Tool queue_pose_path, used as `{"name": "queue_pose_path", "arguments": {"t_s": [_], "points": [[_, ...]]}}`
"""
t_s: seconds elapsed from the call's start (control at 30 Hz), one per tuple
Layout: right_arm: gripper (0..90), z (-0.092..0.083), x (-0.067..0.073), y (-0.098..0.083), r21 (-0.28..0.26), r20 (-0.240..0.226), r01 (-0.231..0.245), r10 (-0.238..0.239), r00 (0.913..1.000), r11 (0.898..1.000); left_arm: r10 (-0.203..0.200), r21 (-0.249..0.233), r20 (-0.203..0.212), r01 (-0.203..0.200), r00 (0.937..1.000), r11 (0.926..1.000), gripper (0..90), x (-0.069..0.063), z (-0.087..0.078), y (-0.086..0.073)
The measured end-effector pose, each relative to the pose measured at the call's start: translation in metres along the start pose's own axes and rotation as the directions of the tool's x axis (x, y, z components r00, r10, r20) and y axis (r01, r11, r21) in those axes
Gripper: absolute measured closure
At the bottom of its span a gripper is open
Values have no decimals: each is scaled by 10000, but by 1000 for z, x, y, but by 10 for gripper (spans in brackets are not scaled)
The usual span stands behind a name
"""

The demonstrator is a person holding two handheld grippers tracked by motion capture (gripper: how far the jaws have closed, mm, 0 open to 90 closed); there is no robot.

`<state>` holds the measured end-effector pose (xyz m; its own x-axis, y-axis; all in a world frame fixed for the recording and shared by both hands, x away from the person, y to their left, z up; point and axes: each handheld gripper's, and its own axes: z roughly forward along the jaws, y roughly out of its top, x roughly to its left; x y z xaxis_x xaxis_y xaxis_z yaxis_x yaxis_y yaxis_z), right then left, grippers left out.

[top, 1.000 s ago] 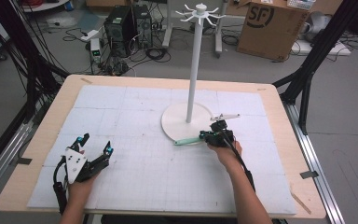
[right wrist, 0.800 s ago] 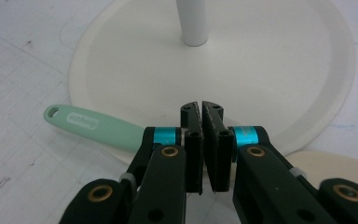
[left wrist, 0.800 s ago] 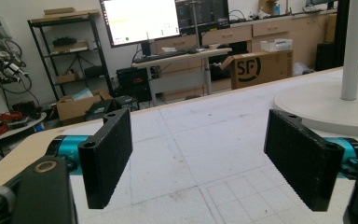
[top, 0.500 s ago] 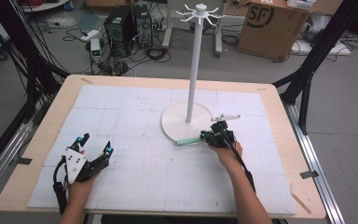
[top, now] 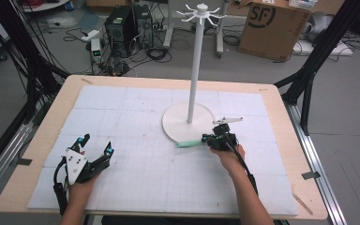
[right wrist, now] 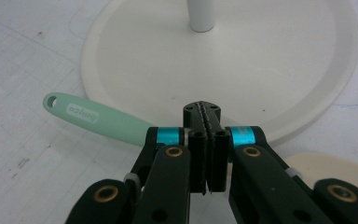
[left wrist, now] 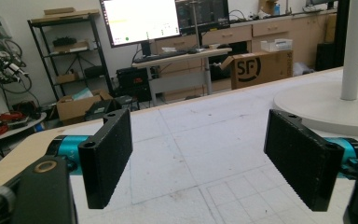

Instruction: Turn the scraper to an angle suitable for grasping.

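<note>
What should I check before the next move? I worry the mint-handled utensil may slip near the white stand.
1. Right gripper fingers shut: ok, they meet with no gap showing.
2. Firm hold on the mint handle: cannot tell; it runs under the fingers from their left side, and the contact is hidden.
3. Hole at the handle's free end unobstructed: ok.
4. Stand base clear of the gripper: ok, the pole stands well ahead of the fingers.
5. Hooks on top of the stand free: ok, nothing hangs there.
6. Left gripper out of the way: ok, open, empty, over the mat apart from the stand.
</note>
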<state>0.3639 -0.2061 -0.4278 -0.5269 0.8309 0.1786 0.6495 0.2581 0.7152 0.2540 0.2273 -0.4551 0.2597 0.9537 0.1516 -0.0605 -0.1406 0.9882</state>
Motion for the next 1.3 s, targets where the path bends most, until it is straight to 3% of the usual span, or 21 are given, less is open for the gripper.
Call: {"name": "queue_pose_path", "arguments": {"t_s": [0.27, 0.37, 0.5, 0.6, 0.67, 0.73, 0.77, 0.83, 0.93, 1.03, 1.1, 1.13, 1.2, 1.3], "points": [[900, -4, -1, -4, -472, -39, 433, -435, 9990, 9979, -9, -6, 6, 9, 10000, 10000, 241, 0, 0, 0], [810, -10, -4, -6, -664, -294, 759, -779, 9965, 9949, -3, -6, 10, 3, 10000, 10000, 241, 0, 0, 0], [696, -14, -7, -10, -515, -244, 1665, -1680, 9855, 9847, -5, -1, 5, 5, 10000, 10000, 241, 0, 0, 0], [665, -17, -8, -14, -562, -100, 2289, -2298, 9732, 9718, -5, -7, 1, 5, 10000, 10000, 241, 0, 0, 0], [655, -19, -8, -16, -610, 38, 2709, -2712, 9625, 9607, 0, -3, 2, 0, 10000, 10000, 241, 0, 0, 0], [635, -21, -7, -18, -522, 291, 3243, -3232, 9459, 9445, 6, -22, 0, -6, 10000, 10000, 241, 0, 0, 0], [614, -20, -7, -19, -459, 469, 3605, -3584, 9324, 9316, -8, -17, -8, 8, 10000, 10000, 241, 0, 0, 0], [612, -20, -5, -20, -345, 587, 4013, -3990, 9151, 9153, 2, -20, -1, -2, 10000, 10000, 241, 0, 0, 0], [563, -18, -1, -22, -198, 758, 4741, -4715, 8786, 8802, 23, -15, 0, -23, 10000, 10000, 241, 0, 0, 0], [548, -14, 2, -24, -45, 853, 5101, -5079, 8572, 8601, 25, -15, 7, -25, 10000, 10000, 241, 0, 0, 0], [546, -12, 3, -25, 0, 865, 5436, -5415, 8362, 8394, 25, -19, 10, -25, 10000, 10000, 241, 0, 0, 0], [546, -12, 3, -25, 0, 892, 5535, -5513, 8295, 8329, 23, -14, 11, -23, 10000, 10000, 241, 0, 0, 0], [548, -11, 4, -24, -124, 880, 5590, -5559, 8266, 8291, 24, -12, 14, -24, 10000, 10000, 241, 0, 0, 0], [549, -10, 2, -24, -145, 842, 5529, -5499, 8309, 8331, 22, -15, 13, -22, 10000, 10000, 241, 0, 0, 0]]}}
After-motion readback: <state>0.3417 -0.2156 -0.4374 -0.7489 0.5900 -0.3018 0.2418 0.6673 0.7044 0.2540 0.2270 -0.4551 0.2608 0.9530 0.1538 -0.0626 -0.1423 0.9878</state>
